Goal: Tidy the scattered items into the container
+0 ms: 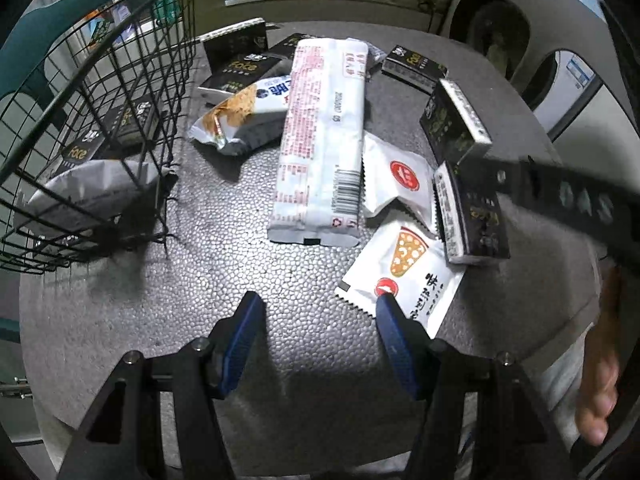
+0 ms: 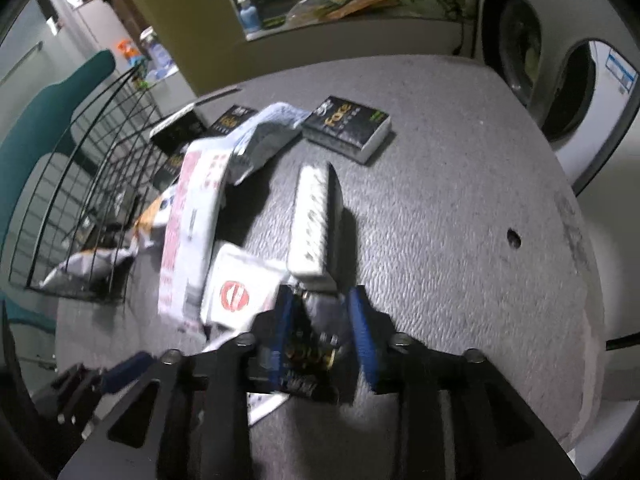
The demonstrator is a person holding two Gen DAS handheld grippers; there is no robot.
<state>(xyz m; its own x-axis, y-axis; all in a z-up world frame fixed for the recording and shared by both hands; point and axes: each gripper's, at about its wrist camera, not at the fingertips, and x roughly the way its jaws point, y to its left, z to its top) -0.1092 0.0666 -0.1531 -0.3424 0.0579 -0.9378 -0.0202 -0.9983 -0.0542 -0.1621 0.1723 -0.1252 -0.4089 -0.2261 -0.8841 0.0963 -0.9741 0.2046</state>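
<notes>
A black wire basket (image 1: 100,80) stands at the table's left and holds black boxes and a silver pouch (image 1: 88,196). A long white pack (image 1: 324,136), a blue-and-orange snack bag (image 1: 240,116), a red-logo sachet (image 1: 400,176), a pizza sachet (image 1: 404,268) and several black boxes lie scattered. My left gripper (image 1: 320,308) hovers open over bare table, its right fingertip over the pizza sachet's edge. My right gripper (image 2: 322,308) straddles a flat black box (image 2: 304,360); a gap shows at the right pad. Just ahead, another black box (image 2: 316,220) stands on edge.
The round grey table (image 2: 460,240) drops off near right, with a small hole (image 2: 513,239) in its top. A teal chair (image 2: 48,120) stands behind the basket (image 2: 80,200). Washing machines (image 2: 592,92) are at the right. A hand (image 1: 600,360) shows at lower right.
</notes>
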